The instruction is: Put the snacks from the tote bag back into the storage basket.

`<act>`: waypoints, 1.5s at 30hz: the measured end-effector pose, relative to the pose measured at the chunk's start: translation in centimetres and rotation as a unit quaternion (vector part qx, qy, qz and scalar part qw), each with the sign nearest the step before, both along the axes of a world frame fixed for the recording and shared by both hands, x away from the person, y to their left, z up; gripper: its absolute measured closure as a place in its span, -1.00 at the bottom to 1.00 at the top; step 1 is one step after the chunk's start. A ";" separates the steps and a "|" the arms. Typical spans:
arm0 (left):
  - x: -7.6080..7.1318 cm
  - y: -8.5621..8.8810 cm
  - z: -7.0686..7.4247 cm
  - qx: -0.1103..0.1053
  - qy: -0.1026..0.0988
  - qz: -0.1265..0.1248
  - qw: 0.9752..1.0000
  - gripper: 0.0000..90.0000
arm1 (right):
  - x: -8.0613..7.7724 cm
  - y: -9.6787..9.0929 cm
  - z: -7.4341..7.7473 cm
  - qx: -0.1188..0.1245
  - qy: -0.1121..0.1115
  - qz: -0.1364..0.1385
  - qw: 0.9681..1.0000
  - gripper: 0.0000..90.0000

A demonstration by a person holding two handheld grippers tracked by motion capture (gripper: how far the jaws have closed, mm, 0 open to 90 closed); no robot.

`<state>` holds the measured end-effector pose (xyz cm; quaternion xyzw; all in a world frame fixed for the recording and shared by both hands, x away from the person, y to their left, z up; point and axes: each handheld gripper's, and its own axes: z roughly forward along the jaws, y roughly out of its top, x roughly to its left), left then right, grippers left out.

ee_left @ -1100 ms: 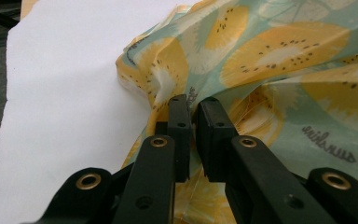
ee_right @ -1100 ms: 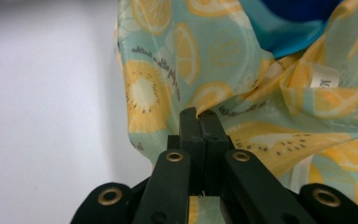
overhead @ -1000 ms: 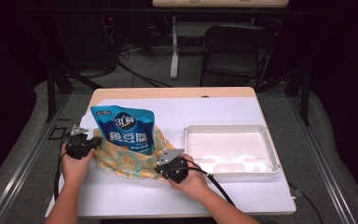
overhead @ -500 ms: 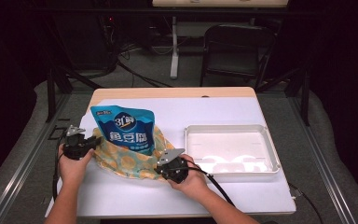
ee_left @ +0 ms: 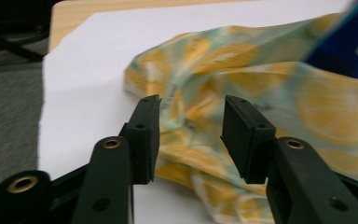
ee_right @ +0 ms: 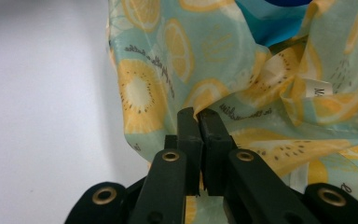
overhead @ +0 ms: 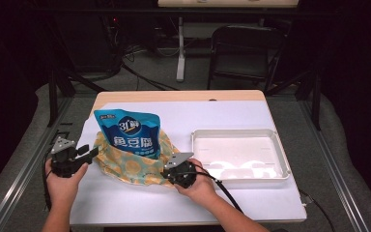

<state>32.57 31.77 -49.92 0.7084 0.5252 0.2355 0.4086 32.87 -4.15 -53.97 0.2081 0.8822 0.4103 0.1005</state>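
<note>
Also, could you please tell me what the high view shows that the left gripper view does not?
High view adds: the white tray and the right claw, shut on the near edge of the lemon-print cloth. Left gripper view adds: a close look at the left claw, whose jaws have just been opening; its pads stand apart with nothing pressed between them, and the cloth lies just ahead. Shared: the cloth, the blue pouch and the white tabletop.

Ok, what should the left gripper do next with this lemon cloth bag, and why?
Probably re-grip the bag's rim. The left gripper has just been opening and no longer pinches the lemon cloth bag, while the right gripper holds the bag's other edge, blue pouch inside.
</note>
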 end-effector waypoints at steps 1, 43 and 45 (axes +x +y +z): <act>-0.3 -0.3 0.0 0.001 -0.002 -0.006 1.000 0.22 | 0.0 0.0 0.0 -0.002 0.001 -0.003 1.000 0.97; -3.6 -6.0 -1.1 0.007 0.006 -0.083 0.997 -0.13 | 0.7 1.1 -0.4 0.016 0.003 -0.003 1.000 0.95; -3.7 -6.2 -1.4 0.007 0.010 -0.086 0.996 -0.13 | 0.7 1.1 -0.4 0.015 0.003 -0.003 1.000 0.95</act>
